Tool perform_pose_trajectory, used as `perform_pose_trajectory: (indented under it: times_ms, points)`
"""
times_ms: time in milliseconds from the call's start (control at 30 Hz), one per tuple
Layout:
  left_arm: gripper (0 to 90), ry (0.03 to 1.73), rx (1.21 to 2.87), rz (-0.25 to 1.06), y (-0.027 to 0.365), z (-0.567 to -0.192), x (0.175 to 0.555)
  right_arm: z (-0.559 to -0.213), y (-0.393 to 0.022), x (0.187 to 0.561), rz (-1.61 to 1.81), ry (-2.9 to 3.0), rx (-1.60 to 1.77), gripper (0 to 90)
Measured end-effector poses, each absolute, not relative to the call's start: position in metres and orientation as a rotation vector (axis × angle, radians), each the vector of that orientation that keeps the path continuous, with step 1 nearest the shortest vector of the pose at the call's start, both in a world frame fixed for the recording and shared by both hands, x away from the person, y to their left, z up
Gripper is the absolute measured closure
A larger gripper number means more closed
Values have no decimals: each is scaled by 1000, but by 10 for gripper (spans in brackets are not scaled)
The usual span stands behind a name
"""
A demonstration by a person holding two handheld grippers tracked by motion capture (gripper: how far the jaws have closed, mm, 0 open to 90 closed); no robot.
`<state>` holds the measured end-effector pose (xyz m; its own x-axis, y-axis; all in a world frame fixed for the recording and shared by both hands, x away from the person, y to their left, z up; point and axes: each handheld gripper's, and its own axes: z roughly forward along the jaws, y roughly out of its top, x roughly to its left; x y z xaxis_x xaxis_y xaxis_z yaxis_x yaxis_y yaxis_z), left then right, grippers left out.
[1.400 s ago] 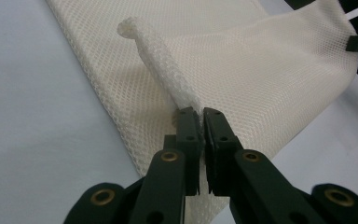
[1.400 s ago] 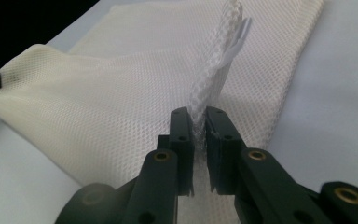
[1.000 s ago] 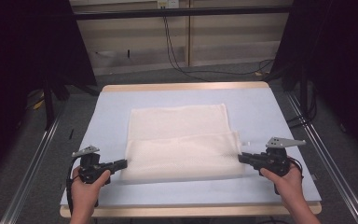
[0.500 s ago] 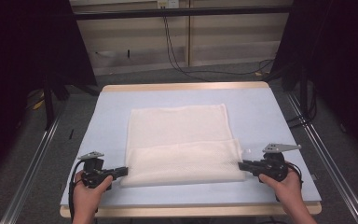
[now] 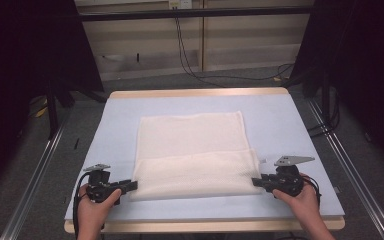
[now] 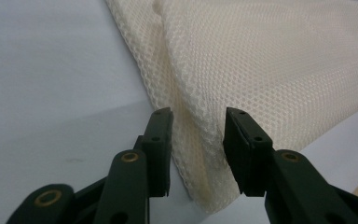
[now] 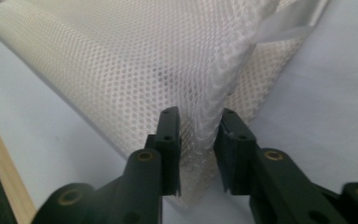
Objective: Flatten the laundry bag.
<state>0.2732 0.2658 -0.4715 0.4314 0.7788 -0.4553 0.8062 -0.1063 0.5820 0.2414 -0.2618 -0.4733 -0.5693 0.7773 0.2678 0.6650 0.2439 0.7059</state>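
A cream mesh cloth lies on the pale blue table, its near part folded over into a double layer. My left gripper is at the cloth's near left corner. Its jaws have just been opening and now stand apart around the cloth edge without pressing it. My right gripper is at the near right corner. Its jaws have also just been opening, and a raised ridge of mesh sits loosely between them.
A wooden strip runs along the table's near edge, just behind both hands. Metal rails flank the table on the floor. Cables hang at the back wall. Bare table surrounds the cloth on all sides.
Both hands drew a little toward the near edge, laying the folded cloth edge down flatter. The left jaws opened off the cloth corner, and the right jaws widened.
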Motion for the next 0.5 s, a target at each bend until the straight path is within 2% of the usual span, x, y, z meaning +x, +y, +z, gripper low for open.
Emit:
perform_pose_trajectory:
  times_ms: [133, 300, 500]
  points:
    - [650, 1345, 1884, -88, 263, -475, 276, -475, -261, 245, 1233, 2391, 1389, 787]
    - [816, 1349, 1880, -98, 258, -476, 283, -476, -258, 250, 1225, 2376, 1368, 804]
    - [837, 1344, 1911, -33, 252, -475, 300, -474, -255, 262, 1203, 2338, 1371, 816]
